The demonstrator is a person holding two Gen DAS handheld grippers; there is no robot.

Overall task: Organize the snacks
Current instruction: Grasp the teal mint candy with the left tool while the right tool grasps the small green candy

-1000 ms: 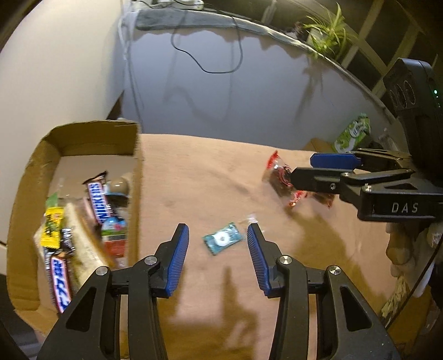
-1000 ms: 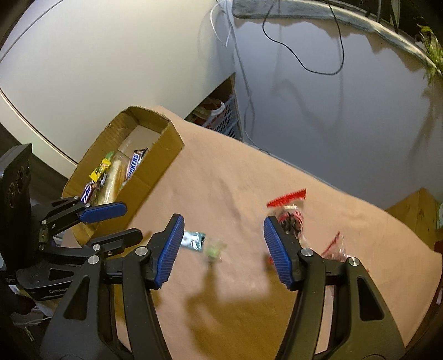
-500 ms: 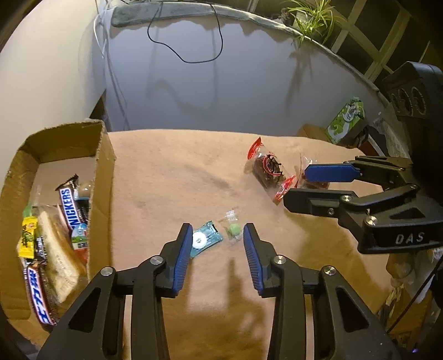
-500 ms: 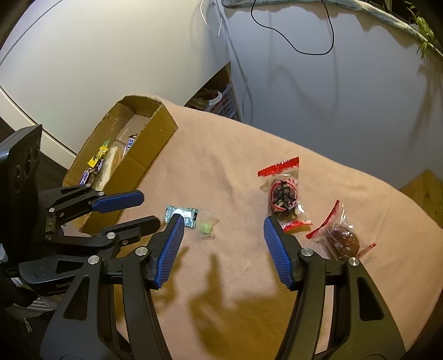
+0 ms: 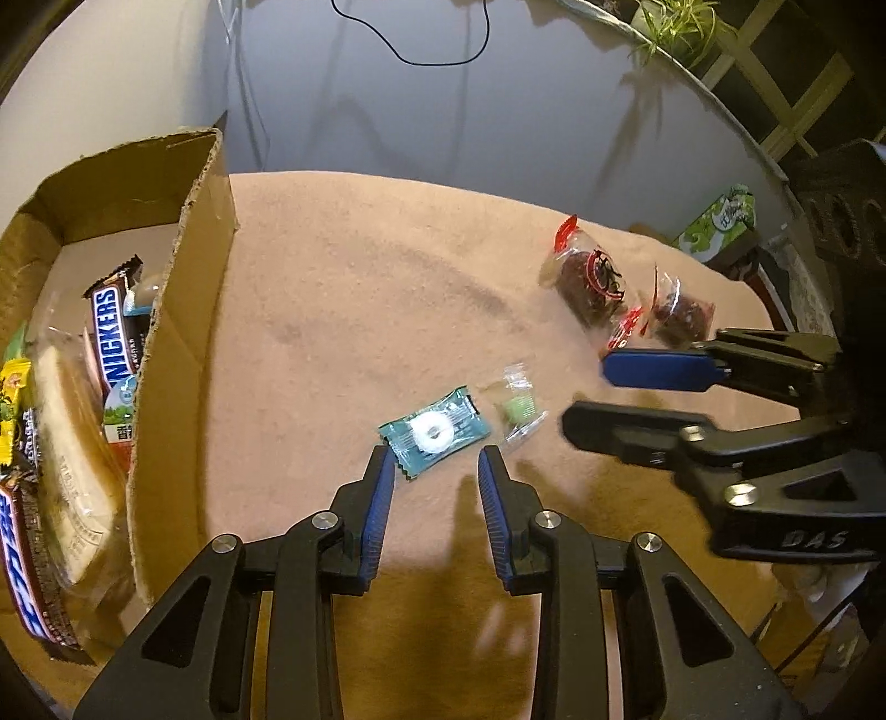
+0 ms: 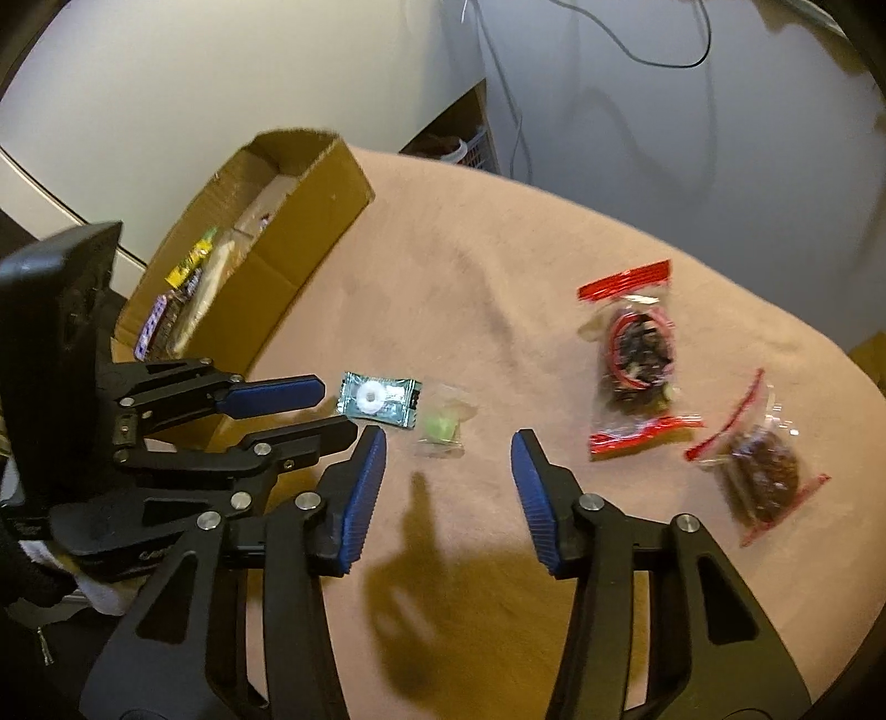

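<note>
A teal mint wrapper (image 5: 434, 432) (image 6: 379, 399) lies on the tan cloth just ahead of my left gripper (image 5: 434, 459) (image 6: 338, 407). Its jaws are closing, and the pads are not touching the wrapper. Beside it lies a green candy in clear wrap (image 5: 518, 410) (image 6: 443, 426), just beyond the tips of my right gripper (image 6: 448, 443) (image 5: 592, 399). Those jaws are closing too, with nothing pressed between them. Two red-edged clear bags of dark snacks (image 6: 637, 354) (image 6: 764, 471) lie further right. A cardboard box (image 5: 183, 332) (image 6: 310, 221) at the left holds Snickers bars (image 5: 116, 338) and other snacks.
A green carton (image 5: 720, 221) stands past the cloth's right edge, and a plant (image 5: 670, 22) sits on the ledge behind. A black cable (image 5: 443, 55) hangs on the wall. A gloved hand (image 6: 22, 576) holds the left gripper.
Both grippers have sunk toward the cloth, and their jaws have narrowed. The mint now lies at the left fingertips, the green candy at the right ones.
</note>
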